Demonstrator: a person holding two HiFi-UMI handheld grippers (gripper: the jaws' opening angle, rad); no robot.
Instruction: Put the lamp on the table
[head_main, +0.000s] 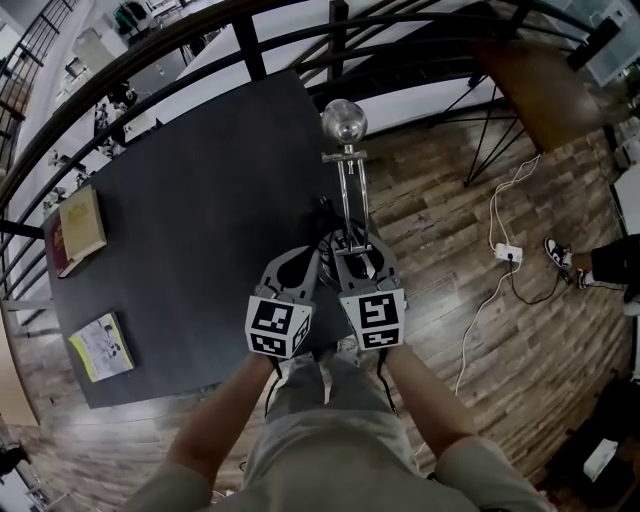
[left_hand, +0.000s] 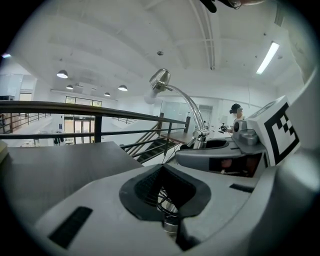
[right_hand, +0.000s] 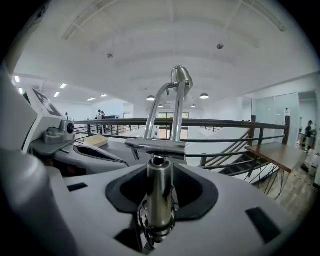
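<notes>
A chrome lamp (head_main: 347, 190) with a round head stands upright at the right edge of the dark table (head_main: 180, 220). Both grippers sit side by side at its base. In the right gripper view the lamp's post (right_hand: 160, 185) rises through the right gripper (right_hand: 160, 202), whose padded jaws stand apart from it on both sides, so it is open. In the left gripper view the left gripper (left_hand: 162, 200) has its jaw tips meeting over a chrome stub and coiled cord of the lamp (left_hand: 169, 224). The lamp's curved arm (left_hand: 187, 102) shows beyond. In the head view the left gripper (head_main: 303, 262) and right gripper (head_main: 355, 258) flank the base.
Two books (head_main: 82, 228) (head_main: 102, 347) lie near the table's left side. A black railing (head_main: 250, 40) runs behind the table. On the wooden floor to the right lie a power strip (head_main: 508, 252) with cables and a person's shoe (head_main: 560, 255). A brown table (head_main: 545, 90) stands far right.
</notes>
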